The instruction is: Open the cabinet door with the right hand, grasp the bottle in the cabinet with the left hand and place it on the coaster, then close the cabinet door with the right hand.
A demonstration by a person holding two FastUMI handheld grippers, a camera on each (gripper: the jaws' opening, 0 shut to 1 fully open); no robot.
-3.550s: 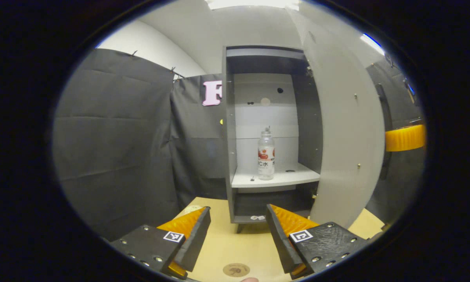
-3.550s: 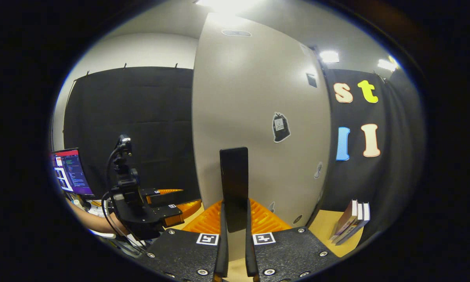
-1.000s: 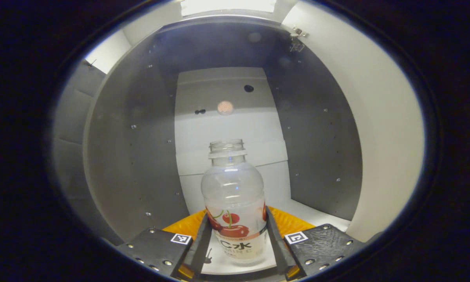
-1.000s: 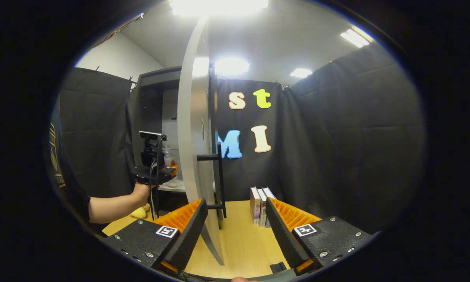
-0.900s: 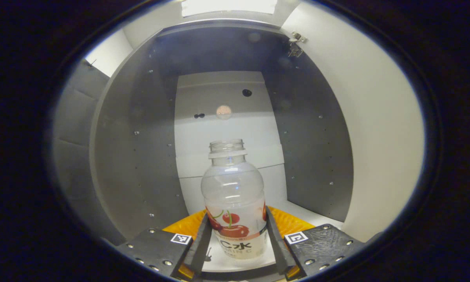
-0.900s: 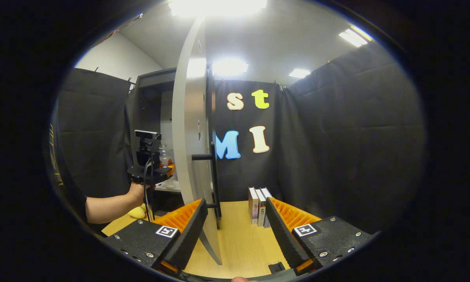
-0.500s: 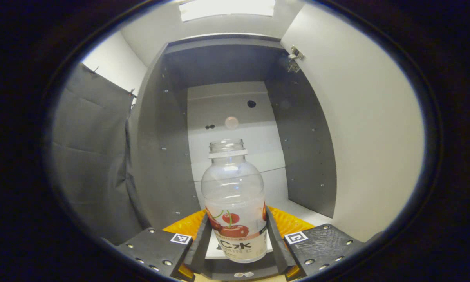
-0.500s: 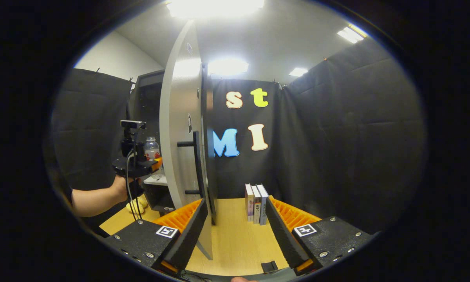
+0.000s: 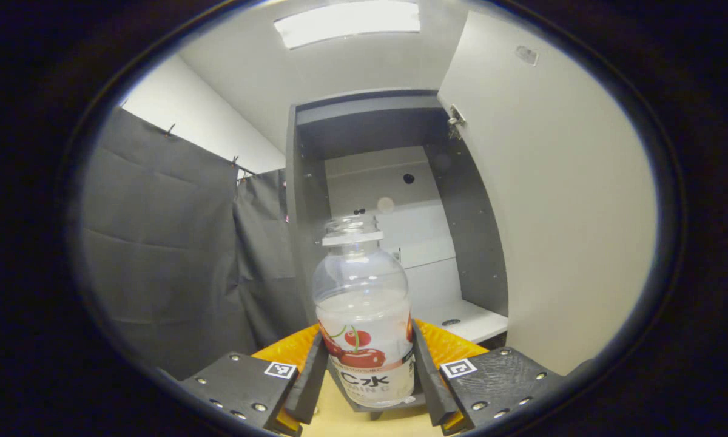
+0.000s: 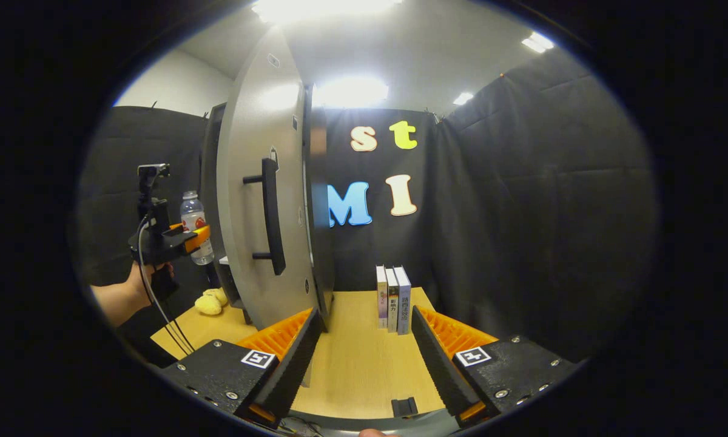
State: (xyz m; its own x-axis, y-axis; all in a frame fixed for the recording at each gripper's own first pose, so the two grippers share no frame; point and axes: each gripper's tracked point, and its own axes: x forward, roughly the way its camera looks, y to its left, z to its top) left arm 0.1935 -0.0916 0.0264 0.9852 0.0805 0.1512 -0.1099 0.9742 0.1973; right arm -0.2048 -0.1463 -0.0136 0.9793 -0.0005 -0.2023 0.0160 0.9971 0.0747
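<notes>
The cabinet (image 9: 370,182) stands open on the wooden table (image 10: 364,364), its pale shelf (image 9: 467,318) bare at the front edge. The cabinet door (image 9: 558,200) swings wide on the right of the left gripper view; in the right gripper view it stands just ahead and left, its dark bar handle (image 10: 272,215) facing the camera. Three books (image 10: 392,298) stand upright on the table near the back cloth wall, and a small yellow soft thing (image 10: 211,301) lies on the table at the foot of the cabinet.

The left gripper (image 9: 365,370) is closed on the bottle (image 9: 363,315): both fingers press the labelled lower part, one on each side. The bottle is upright, uncapped, clear plastic, out in front of the cabinet and off the shelf, above the table. In the right gripper view a hand (image 10: 134,290) holds that gripper up beside the door's outer edge.

The right gripper (image 10: 364,364) is wide open, holding nothing, above the table, apart from the door.

The bottle's label carries cherries; its writing is left unread.
</notes>
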